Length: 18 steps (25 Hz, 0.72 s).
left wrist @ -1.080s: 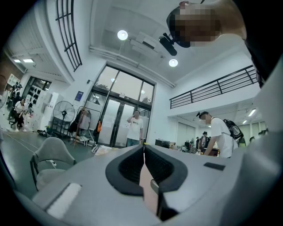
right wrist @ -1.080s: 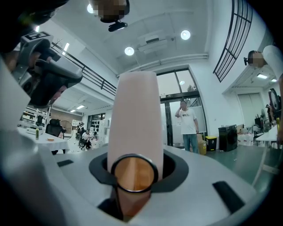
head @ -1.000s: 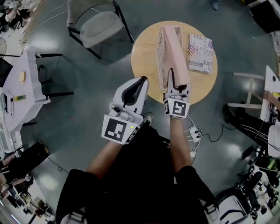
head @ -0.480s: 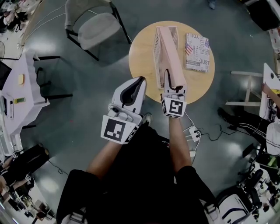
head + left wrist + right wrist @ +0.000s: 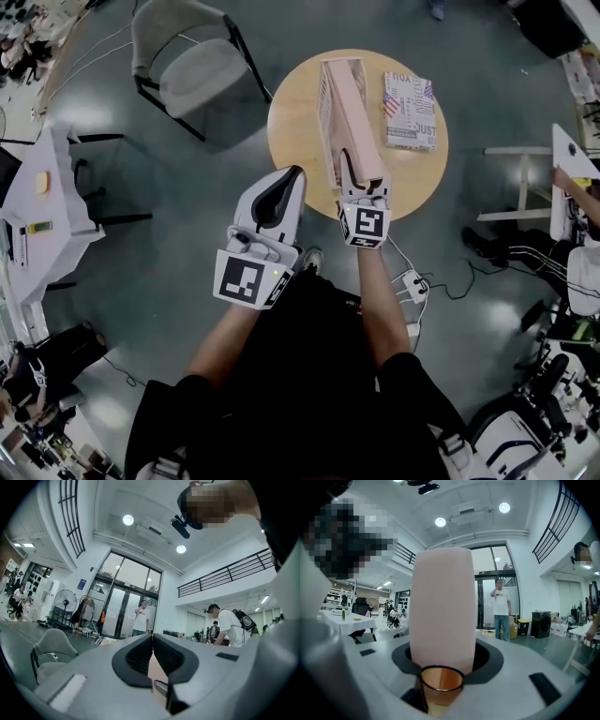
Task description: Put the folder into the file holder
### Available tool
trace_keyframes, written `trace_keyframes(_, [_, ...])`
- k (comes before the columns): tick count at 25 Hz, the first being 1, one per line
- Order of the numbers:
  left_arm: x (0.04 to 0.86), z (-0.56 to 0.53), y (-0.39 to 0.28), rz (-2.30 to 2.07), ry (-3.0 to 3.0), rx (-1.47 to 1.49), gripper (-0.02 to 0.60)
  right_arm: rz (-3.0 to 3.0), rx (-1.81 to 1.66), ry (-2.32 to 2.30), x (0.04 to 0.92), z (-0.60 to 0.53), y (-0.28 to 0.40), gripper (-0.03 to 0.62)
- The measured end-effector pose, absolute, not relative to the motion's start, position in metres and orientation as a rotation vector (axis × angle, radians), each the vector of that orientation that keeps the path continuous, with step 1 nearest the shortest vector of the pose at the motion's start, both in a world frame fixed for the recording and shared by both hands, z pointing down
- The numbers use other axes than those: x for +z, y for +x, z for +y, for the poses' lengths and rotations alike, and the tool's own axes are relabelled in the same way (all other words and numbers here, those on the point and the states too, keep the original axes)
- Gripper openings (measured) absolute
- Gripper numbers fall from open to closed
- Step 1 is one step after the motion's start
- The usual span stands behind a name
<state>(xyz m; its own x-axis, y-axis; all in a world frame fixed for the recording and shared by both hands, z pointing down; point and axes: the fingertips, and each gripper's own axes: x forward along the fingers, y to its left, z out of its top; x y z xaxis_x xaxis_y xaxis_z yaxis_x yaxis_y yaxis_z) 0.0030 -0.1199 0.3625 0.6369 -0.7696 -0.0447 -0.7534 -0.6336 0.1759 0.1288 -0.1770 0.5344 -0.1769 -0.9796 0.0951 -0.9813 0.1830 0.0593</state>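
Releasing: the right gripper (image 5: 351, 169), its jaws just opening, is loosening off the pale pink folder (image 5: 361, 131) sitting in the pink slotted file holder (image 5: 328, 94) on the round wooden worktop (image 5: 295, 141). Next, it is likely backing straight out. The left gripper (image 5: 292, 176) is idling closed and empty.

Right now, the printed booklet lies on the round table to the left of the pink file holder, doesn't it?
Not quite. The printed booklet lies on the round table to the right of the pink file holder, not to its left. The head view shows this.
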Motion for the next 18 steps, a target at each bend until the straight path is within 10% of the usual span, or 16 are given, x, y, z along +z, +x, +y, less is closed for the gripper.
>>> trace_keyframes(18, [0.333, -0.072, -0.017, -1.384, 2.711, -0.218, 0.012, -2.292, 0.131, 1.864, 0.533, -0.135, 0.132, 0.258])
